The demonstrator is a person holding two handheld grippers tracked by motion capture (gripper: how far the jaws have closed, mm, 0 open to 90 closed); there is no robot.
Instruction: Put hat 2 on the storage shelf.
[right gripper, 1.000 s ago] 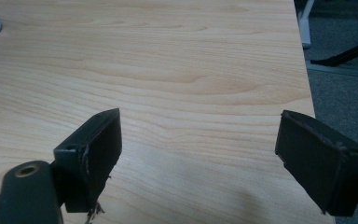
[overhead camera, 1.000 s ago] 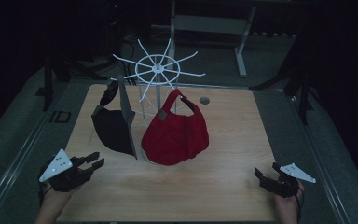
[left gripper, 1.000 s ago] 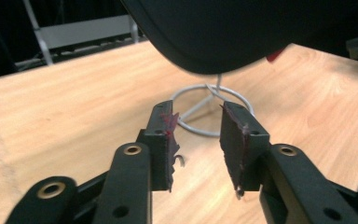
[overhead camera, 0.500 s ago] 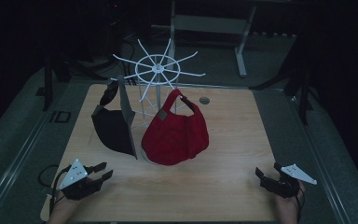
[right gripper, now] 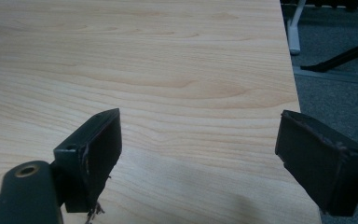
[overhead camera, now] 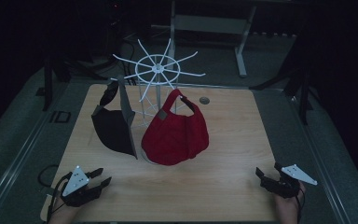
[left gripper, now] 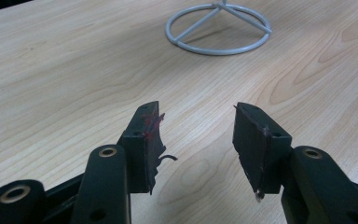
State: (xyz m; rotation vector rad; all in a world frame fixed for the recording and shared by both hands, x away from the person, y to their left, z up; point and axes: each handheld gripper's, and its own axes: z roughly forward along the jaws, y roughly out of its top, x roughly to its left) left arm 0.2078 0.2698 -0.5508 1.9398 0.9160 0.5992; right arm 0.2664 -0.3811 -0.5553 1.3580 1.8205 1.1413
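Note:
A white wire rack (overhead camera: 157, 74) with spoke arms stands at the back middle of the wooden table (overhead camera: 233, 140). A red bag (overhead camera: 175, 135) hangs from one spoke by its handle. A black bag (overhead camera: 114, 126) hangs to its left. My left gripper (overhead camera: 98, 179) rests open near the front left corner, nothing between its jaws (left gripper: 196, 130). Ahead of it lies the rack's round base ring (left gripper: 219, 28). My right gripper (overhead camera: 266, 173) sits open at the front right edge, jaws wide apart over bare wood (right gripper: 198, 144).
A small round grey disc (overhead camera: 204, 100) lies on the table behind the red bag. Dark stands and a metal frame (overhead camera: 205, 23) surround the table on the floor. The table's right edge (right gripper: 293, 79) runs close beside my right gripper.
My left gripper has slid toward the front of the table and slightly right. The right gripper has barely moved. The bags hang as before.

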